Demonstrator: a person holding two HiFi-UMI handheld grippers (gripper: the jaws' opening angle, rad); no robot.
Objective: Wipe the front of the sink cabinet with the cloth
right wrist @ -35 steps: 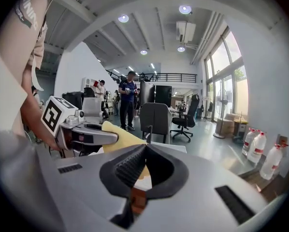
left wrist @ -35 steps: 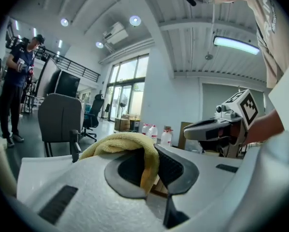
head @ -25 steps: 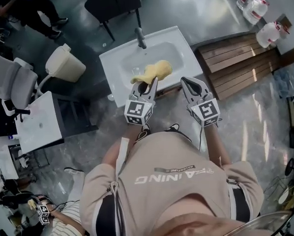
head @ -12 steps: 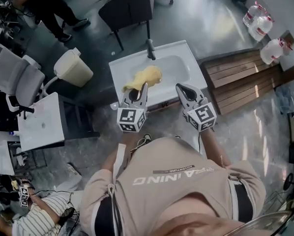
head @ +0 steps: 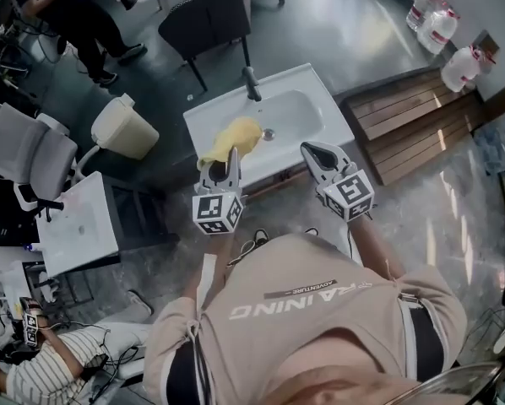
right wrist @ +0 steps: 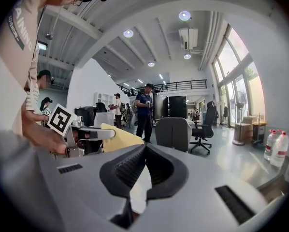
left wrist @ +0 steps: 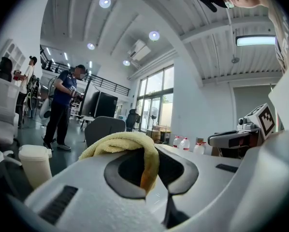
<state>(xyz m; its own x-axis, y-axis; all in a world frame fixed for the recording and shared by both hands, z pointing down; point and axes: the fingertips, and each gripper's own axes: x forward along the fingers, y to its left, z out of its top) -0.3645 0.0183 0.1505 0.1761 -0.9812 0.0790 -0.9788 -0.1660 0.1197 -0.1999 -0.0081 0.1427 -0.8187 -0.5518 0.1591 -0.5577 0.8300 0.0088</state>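
Note:
My left gripper (head: 221, 163) is shut on a yellow cloth (head: 230, 138), which hangs over the front left part of the white sink (head: 316, 112). In the left gripper view the cloth (left wrist: 130, 141) bulges out between the jaws of that gripper (left wrist: 151, 164). My right gripper (head: 312, 152) is shut and holds nothing, level with the sink's front edge. Its jaws meet in the right gripper view (right wrist: 145, 151), where the cloth (right wrist: 119, 137) shows at left. The cabinet front (head: 274, 178) shows only as a thin dark strip below the sink edge.
A faucet (head: 252, 83) stands at the sink's back. A cream bin (head: 122, 126) and a white side table (head: 79, 224) are to the left, a dark chair (head: 203, 19) behind, a wooden platform (head: 409, 125) and water bottles (head: 442, 22) to the right. People (head: 75, 11) stand far left.
The left gripper has carried the cloth from the middle of the basin toward the sink's front left. Both grippers have drawn back toward the sink's front edge.

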